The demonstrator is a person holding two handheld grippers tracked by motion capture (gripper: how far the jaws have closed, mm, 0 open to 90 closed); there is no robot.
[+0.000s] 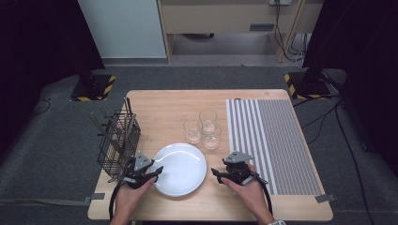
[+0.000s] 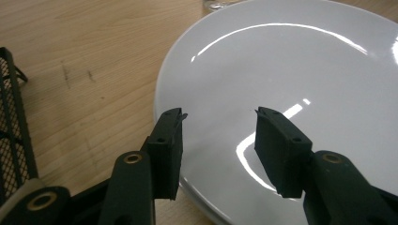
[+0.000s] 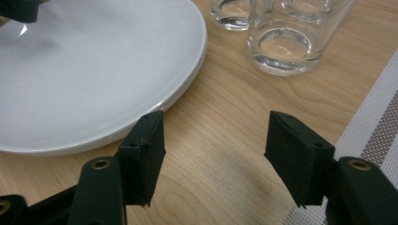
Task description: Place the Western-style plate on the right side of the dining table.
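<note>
— While we hold both tools low at the near edge of the table (image 1: 155, 101), where does the white plate (image 1: 180, 168) sit?

— It lies flat toward the near edge, a little left of the middle. Our left gripper (image 1: 157, 171) reaches in over its left rim, and in the left gripper view (image 2: 218, 117) we see the jaws standing apart above the plate (image 2: 291, 70), with nothing pinched between them; the left jaw hangs right at the rim, the right one over the shiny surface.

— And our right gripper (image 1: 215, 172)?

— It rests just beside the plate's right rim, pointing at it. In the right gripper view (image 3: 213, 126) the jaws stand apart over bare wood, empty, with the plate (image 3: 94, 70) just off the left jaw. We cannot tell whether that jaw touches the rim.

— What else do we have on the table?

— Three clear glasses (image 1: 202, 129) stand bunched together behind the plate, toward the middle; the nearest one (image 3: 286, 42) shows beyond our right jaws. A black wire basket (image 1: 117, 138) with utensils sits at the left edge, near our left hand (image 1: 129, 197). A striped grey mat (image 1: 270, 143) covers the right side, running from the far edge almost to the near one, beside our right hand (image 1: 246, 190).
</note>
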